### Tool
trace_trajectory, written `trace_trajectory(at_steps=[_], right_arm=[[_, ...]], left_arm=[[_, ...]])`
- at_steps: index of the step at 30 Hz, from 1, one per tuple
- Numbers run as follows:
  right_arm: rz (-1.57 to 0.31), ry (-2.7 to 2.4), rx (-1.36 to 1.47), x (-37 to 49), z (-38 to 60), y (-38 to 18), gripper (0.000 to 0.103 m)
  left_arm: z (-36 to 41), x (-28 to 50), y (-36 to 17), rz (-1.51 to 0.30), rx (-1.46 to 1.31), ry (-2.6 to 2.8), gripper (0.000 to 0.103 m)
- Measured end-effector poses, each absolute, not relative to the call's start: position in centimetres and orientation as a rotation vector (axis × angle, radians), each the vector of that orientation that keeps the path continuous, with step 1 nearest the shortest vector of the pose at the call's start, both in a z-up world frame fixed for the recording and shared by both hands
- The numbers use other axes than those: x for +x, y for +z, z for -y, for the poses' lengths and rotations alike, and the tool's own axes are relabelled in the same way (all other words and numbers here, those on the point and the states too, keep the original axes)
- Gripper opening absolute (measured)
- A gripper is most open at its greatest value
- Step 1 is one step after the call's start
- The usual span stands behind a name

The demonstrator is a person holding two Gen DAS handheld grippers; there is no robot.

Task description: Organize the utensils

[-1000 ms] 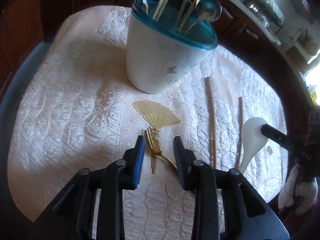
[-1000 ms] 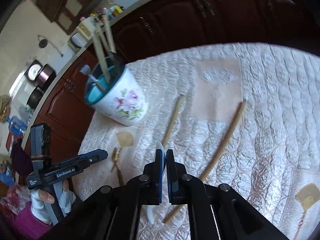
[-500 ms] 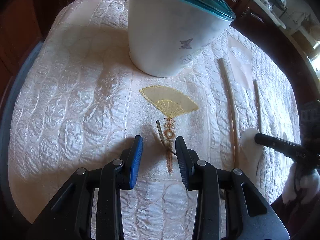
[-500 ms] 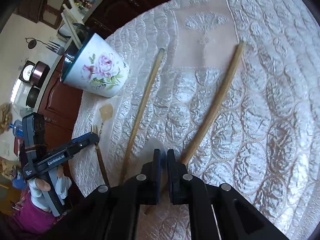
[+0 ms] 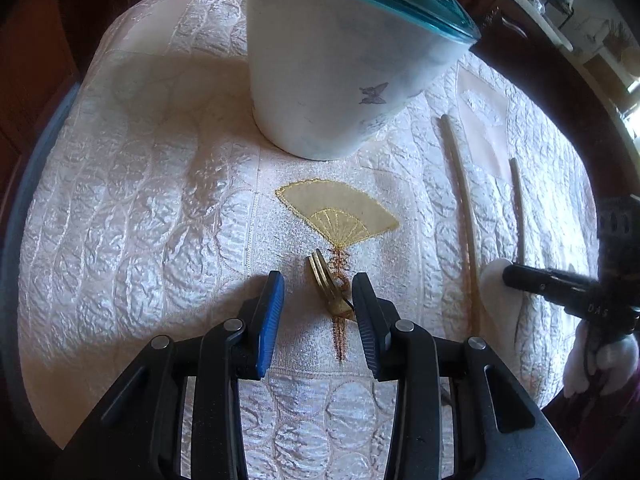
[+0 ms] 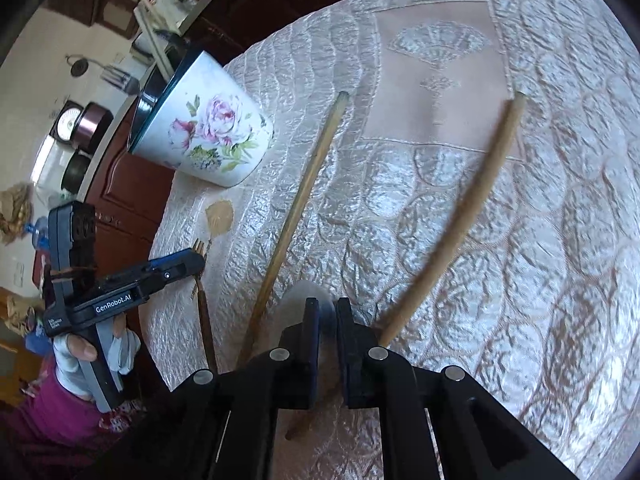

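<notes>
Here my left gripper [image 5: 318,300] stands apart around the gold fork [image 5: 328,288] lying on the quilted cloth [image 5: 140,200] near the floral pot [image 6: 208,132]; my right gripper [image 6: 326,322] is clamped on the white spoon [image 6: 296,300] between two chopsticks [image 6: 304,196].

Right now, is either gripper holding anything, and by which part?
The right gripper pinches the white spoon by its bowl; left gripper straddles the gold fork open, holding nothing.

The quilted, cream cloth [image 5: 132,208] has a crinkled satin sheen. A small gold metal fork [image 5: 326,284] gleams on it. The white floral ceramic pot [image 6: 208,136] looks glossy, the two long wooden chopsticks [image 6: 304,196] matt.
</notes>
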State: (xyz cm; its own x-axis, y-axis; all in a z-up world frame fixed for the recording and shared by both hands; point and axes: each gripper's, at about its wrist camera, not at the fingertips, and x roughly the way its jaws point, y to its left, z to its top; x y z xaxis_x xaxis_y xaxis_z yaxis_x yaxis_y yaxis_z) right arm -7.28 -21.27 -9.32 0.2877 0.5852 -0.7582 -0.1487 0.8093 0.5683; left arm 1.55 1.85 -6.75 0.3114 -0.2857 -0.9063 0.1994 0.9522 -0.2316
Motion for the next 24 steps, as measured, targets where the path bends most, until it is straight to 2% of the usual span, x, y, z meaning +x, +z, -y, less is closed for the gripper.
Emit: trace_trajectory(at_steps=[3,4,5,8,14,24], right_arm=[[-1.188,0.526,0.407,-7.4,20.6,-9.2,0.007],[-1.186,0.528,0.391,-7.6,20.4,-9.1,0.007],[-1.181,0.526,0.367,-8.0,20.0,-9.0,0.007],[-1.164,0.512,0.346,-8.9,19.6,-8.4,0.007],[-1.095,0.498,0.349,-10.1,20.0,-6.1,0.004],[-0.946,0.521,0.331,-10.3,19.9,0.0,0.003]], left_arm=[[-1.6,1.6,-6.8,-1.212,-0.072,-0.329,0.034],[-1.6,1.6,-6.8,-1.209,-0.07,-0.329,0.029],[-1.6,1.6,-6.9,-1.203,-0.064,-0.329,0.015],[-2.2,1.1,-6.9,-1.177,-0.074,-0.334,0.007],[-3.9,-0.4,-5.2,-1.106,-0.157,-0.343,0.001],[-6.0,-2.2,1.3,-0.946,-0.199,-0.368,0.001]])
